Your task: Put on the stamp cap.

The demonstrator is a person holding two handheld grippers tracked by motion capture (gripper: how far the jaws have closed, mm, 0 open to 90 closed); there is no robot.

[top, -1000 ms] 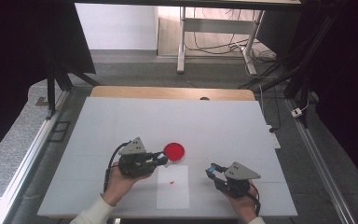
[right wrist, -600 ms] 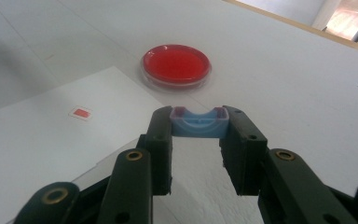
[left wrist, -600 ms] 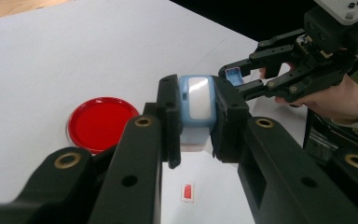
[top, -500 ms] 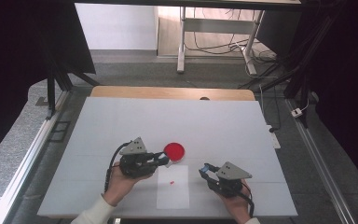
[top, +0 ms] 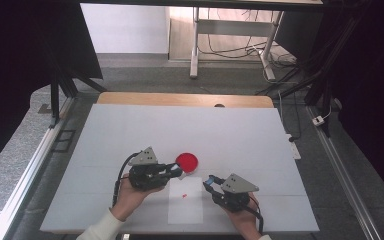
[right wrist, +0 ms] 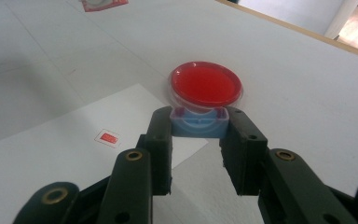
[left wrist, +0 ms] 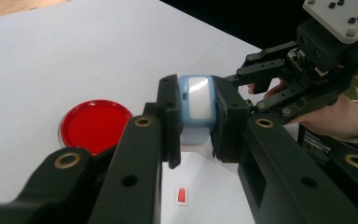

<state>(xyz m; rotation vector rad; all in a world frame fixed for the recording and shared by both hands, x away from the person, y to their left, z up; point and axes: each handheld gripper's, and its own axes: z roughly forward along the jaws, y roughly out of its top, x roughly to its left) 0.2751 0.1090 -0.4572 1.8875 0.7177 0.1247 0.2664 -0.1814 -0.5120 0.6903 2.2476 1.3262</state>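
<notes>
From above, the left gripper (top: 176, 170) sits just beside the red dish (top: 186, 161), and the right gripper (top: 210, 182) is near the white paper (top: 185, 201).

The left gripper view shows its jaws pinching a blue block (left wrist: 197, 99).

In the right gripper view, the jaws pinch a blue cap (right wrist: 199, 122). I think the next move is joining the two blue pieces, lined up carefully.

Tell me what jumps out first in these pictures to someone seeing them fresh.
The bright red round dish stands out on the white table, just ahead of the two grippers. The left gripper is shut on a small light-blue block with a white face, and the right gripper clamps a similar blue piece. Between the hands lies a white sheet bearing a tiny red mark.
</notes>
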